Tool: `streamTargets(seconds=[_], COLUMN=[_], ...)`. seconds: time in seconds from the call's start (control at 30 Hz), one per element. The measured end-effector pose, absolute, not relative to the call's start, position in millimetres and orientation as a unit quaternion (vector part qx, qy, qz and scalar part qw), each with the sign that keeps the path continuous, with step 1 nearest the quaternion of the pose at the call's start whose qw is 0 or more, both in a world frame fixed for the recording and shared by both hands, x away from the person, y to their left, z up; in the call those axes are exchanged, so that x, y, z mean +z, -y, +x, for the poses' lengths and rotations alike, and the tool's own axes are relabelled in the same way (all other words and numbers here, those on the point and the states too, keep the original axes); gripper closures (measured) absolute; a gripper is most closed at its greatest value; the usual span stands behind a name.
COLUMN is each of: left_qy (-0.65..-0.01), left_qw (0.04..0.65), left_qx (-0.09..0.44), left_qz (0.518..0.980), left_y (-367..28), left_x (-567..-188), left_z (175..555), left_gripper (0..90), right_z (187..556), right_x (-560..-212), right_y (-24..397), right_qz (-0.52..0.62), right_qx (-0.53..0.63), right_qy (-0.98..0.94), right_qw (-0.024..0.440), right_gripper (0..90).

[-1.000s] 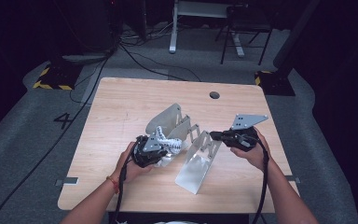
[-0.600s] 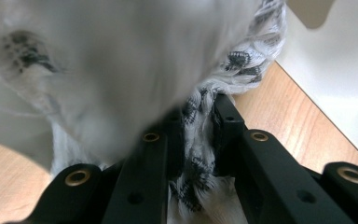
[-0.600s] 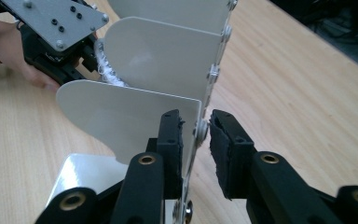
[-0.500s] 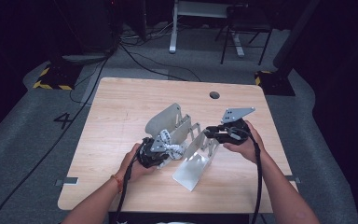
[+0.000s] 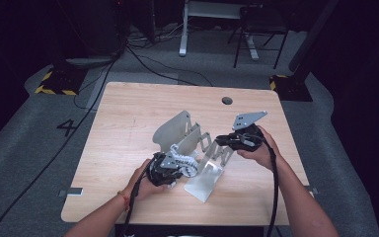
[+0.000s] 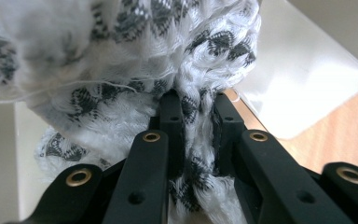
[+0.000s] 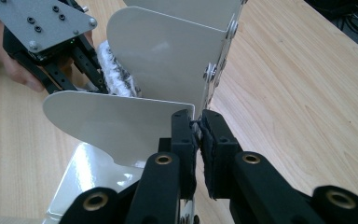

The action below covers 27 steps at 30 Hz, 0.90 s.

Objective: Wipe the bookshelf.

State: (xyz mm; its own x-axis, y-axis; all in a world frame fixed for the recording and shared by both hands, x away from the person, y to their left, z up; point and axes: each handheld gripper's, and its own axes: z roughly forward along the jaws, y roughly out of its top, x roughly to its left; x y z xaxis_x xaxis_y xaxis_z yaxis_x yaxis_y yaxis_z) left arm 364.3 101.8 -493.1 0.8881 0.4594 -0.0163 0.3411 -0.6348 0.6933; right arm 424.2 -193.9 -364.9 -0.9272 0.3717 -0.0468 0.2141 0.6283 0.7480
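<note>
item: white-and-black knitted cloth [image 6: 135, 60], clamped in left gripper [image 6: 196, 105], part-way between plates of metal expanding rack [image 5: 190, 143], right gripper [image 7: 197, 122] pinching its edge; seating unfinished.

Honestly the knit cloth [image 6: 121, 60] runs off the top and left edges in the left gripper view, so no idea of its full shape. The metal rack [image 7: 168, 60] hides most of it in the right gripper view, and the rack's bottom edge is cut off.
</note>
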Motion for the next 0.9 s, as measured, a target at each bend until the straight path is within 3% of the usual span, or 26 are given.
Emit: streamTargets(seconds=[0.27,0.6,0.73,0.9], left_qy=[-0.250,-0.227,-0.224,-0.226], left_qw=[0.392,0.482,0.489,0.493], left_qx=[0.138,0.199,0.198,0.159], left_qz=[0.875,0.822,0.820,0.825], left_y=[-132,-126,-114,-98], left_x=[-468,-401,-391,-404], left_z=[361,370,381,387], left_gripper=[78.3,78.4,78.4,78.5], right_z=[412,410,410,410], right_x=[-365,-365,-365,-365], right_y=[201,202,201,199], right_qz=[0.140,0.142,0.142,0.147], right_qx=[0.398,0.397,0.399,0.397], right_qy=[-0.901,-0.900,-0.899,-0.897], right_qw=[0.099,0.108,0.115,0.127], right_gripper=[84.5,84.5,84.5,84.2])
